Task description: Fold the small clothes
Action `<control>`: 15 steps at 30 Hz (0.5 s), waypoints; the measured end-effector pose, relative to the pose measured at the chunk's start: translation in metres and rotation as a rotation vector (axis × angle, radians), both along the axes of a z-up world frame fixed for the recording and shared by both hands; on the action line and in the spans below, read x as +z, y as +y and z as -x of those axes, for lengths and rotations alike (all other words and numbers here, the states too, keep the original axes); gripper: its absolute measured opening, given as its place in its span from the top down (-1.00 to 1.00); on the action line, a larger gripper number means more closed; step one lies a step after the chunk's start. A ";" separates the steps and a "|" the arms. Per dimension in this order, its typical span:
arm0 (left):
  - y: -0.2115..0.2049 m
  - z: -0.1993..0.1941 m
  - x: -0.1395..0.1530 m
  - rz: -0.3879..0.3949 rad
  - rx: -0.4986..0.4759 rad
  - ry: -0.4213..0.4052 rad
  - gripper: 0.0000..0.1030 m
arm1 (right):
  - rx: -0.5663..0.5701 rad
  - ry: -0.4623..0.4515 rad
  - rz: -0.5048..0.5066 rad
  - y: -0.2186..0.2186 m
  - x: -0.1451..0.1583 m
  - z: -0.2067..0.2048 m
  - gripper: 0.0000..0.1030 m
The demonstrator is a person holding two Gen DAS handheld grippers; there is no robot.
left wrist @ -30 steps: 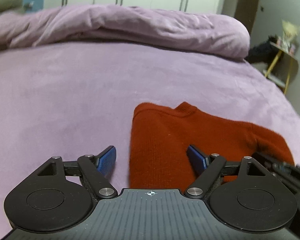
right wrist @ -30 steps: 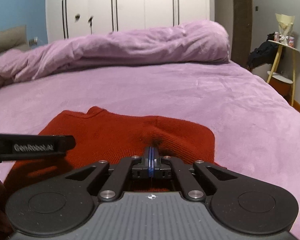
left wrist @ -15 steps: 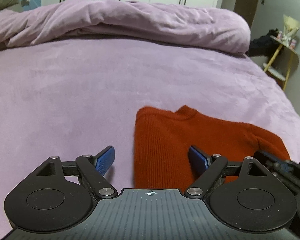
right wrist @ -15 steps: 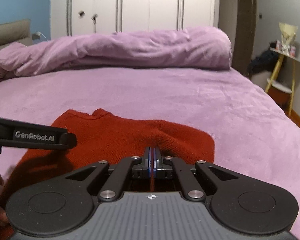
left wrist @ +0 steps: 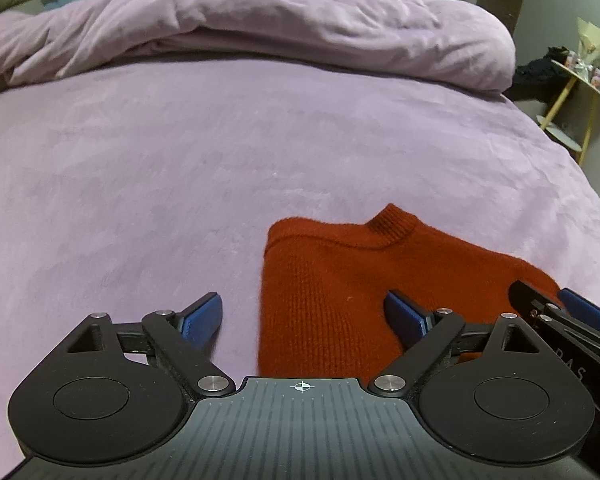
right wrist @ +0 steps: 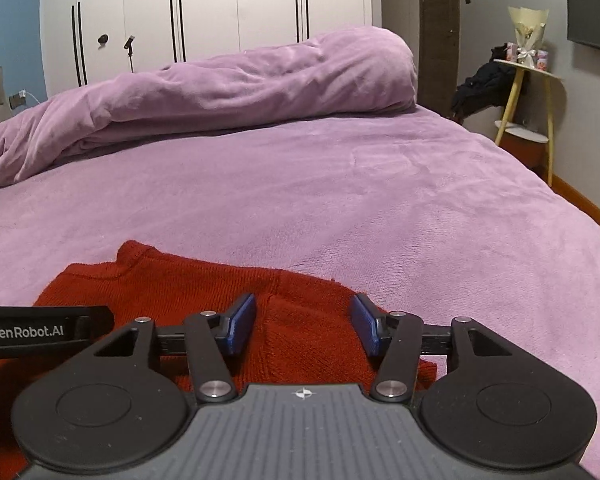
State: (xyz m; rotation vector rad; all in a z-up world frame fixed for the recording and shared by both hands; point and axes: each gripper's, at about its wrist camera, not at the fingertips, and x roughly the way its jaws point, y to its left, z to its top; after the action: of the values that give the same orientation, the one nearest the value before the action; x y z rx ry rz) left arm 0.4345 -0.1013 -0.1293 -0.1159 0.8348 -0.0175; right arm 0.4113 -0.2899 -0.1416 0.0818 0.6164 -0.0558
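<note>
A rust-red knitted sweater [left wrist: 340, 280] lies flat on a bed [left wrist: 160, 168] covered in mauve plush fabric, folded into a compact shape with its ribbed collar [left wrist: 392, 222] pointing away from both tongs.

The left tongs [left wrist: 304, 316] stand wide, and they have just spread a little further. One blue pad [left wrist: 202, 316] sits over bare bedding to the left of the sweater's edge, and the other pad is over the knit, so the sweater's left edge lies between the jaws. Neither pad presses on it.

The right tongs [right wrist: 302, 326] have just been opening and now stand at a middling gap. A ridge of the sweater [right wrist: 300, 340] runs between the two blue pads [right wrist: 240, 326], which are apart from the cloth on both sides, gripping nothing. In the left wrist view the tip of the right tongs shows at the right, over the sweater's far right corner; in the right wrist view the side of the left tongs [right wrist: 40, 332], lettered "GenRobot.AI", crosses in from the left over the knit.

Beyond both tongs a bunched mauve duvet [right wrist: 220, 92] lies across the far side of the bed. Behind it stand white wardrobe doors [right wrist: 220, 12]. To the right, off the bed, is a small side table with yellow legs [right wrist: 528, 92].
</note>
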 end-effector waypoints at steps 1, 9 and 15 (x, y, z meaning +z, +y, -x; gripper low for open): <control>0.002 0.002 0.002 0.005 -0.009 0.007 -0.82 | 0.001 -0.001 -0.017 -0.002 0.001 0.001 -0.02; 0.067 0.066 0.031 0.201 -0.155 0.067 -0.79 | 0.099 0.037 -0.144 -0.046 0.034 0.073 -0.14; 0.102 0.098 0.021 0.416 -0.230 0.178 -0.76 | 0.060 0.173 -0.480 -0.118 0.017 0.128 -0.14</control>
State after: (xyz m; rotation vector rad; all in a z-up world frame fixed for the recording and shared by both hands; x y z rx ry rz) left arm 0.3368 0.0011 -0.1086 -0.4166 1.0107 -0.4031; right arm 0.2835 -0.4077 -0.1244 0.5276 0.7950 0.1457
